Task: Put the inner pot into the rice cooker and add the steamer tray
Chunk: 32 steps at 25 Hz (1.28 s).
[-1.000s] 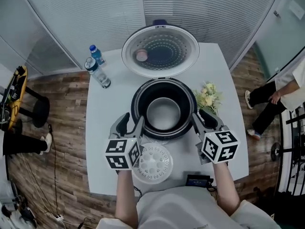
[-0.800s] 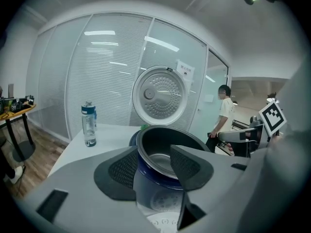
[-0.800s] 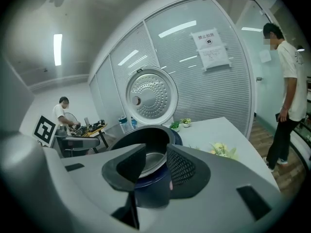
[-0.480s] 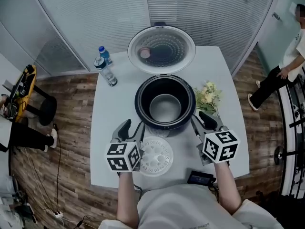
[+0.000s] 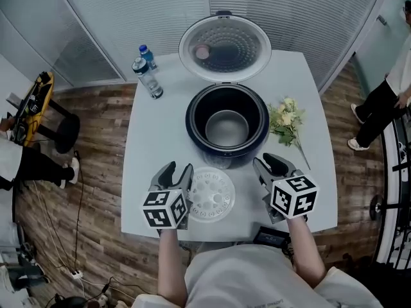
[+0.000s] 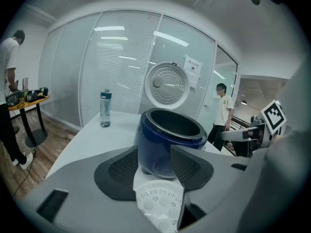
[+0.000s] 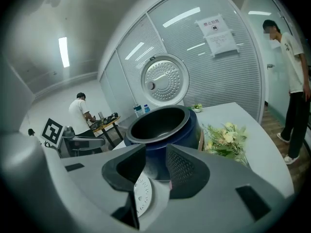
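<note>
Rice cooker [image 5: 191, 122]: stands mid-table, dark blue body, mouth open to the ceiling.
Inner pot [image 5: 227, 128]: already seated inside the cooker, with dark walls and a pale grey floor; nothing lies in it.
Lid [image 5: 225, 47]: swung back and upright behind the cooker, its dimpled inner plate facing forward, with a small pinkish round part left of centre.
Steamer tray [image 5: 210, 196]: white, perforated, flat on the table just in front of the cooker and not yet in it. It holds nothing and lies between the two grippers.
Left gripper [image 5: 176, 171]: at the tray's left edge, jaws spread and gripping nothing. Its own view looks through the gap at the cooker wall, with the tray low down. Whether a jaw touches the tray cannot be told.
Right gripper [image 5: 268, 162]: right of the tray and clear of it, near the cooker's front right. Its jaws have just been opening and stand apart, with nothing pinched between them; the cooker and a sliver of the tray show beyond.
Table [image 5: 154, 140]: white.
Bottles [image 5: 148, 79]: two at the far left, one with a blue cap. What is in them cannot be made out.
Flowers [image 5: 286, 122]: a pale bunch lying right of the cooker.
Dark device [image 5: 270, 237]: small and flat, at the near edge.
</note>
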Each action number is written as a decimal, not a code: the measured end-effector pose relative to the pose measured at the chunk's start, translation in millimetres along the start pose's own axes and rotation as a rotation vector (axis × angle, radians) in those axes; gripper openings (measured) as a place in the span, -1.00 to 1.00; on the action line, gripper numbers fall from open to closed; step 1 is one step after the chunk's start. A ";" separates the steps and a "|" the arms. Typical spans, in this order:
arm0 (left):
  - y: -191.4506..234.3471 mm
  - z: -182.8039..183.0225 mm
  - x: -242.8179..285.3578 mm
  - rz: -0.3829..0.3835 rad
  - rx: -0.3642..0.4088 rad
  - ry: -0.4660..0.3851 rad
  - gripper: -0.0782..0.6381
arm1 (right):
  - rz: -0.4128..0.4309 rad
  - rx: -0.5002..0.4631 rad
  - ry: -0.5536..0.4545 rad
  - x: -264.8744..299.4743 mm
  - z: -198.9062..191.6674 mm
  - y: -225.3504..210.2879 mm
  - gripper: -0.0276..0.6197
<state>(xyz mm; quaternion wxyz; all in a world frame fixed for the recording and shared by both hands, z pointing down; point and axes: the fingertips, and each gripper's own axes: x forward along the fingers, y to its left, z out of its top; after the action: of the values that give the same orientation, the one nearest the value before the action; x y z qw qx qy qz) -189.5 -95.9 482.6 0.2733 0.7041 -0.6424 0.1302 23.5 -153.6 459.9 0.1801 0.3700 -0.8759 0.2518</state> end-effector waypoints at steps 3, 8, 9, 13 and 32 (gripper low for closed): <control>0.7 -12.7 -2.6 -0.030 -0.044 0.002 -0.23 | 0.004 0.010 0.028 1.1 -14.9 1.3 -0.52; 7.1 -31.4 -5.6 -0.066 -0.127 0.004 -0.23 | 0.012 0.036 0.076 7.9 -38.3 5.0 -0.52; 10.2 -36.2 -6.3 -0.061 -0.133 0.011 -0.23 | 0.014 0.039 0.088 9.7 -43.7 6.3 -0.52; 24.5 -58.0 -6.6 -0.039 -0.163 0.041 -0.23 | 0.024 0.050 0.143 19.5 -67.4 10.9 -0.52; 66.3 -170.7 7.1 0.031 -0.231 0.250 -0.23 | 0.078 0.109 0.410 65.5 -178.6 32.5 -0.52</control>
<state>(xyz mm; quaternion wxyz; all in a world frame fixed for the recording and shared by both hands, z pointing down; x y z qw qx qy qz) -224.6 -9.3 640.2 0.4283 0.6363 -0.6248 0.1460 -20.7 -68.1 627.2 0.3243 0.2860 -0.8198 0.3754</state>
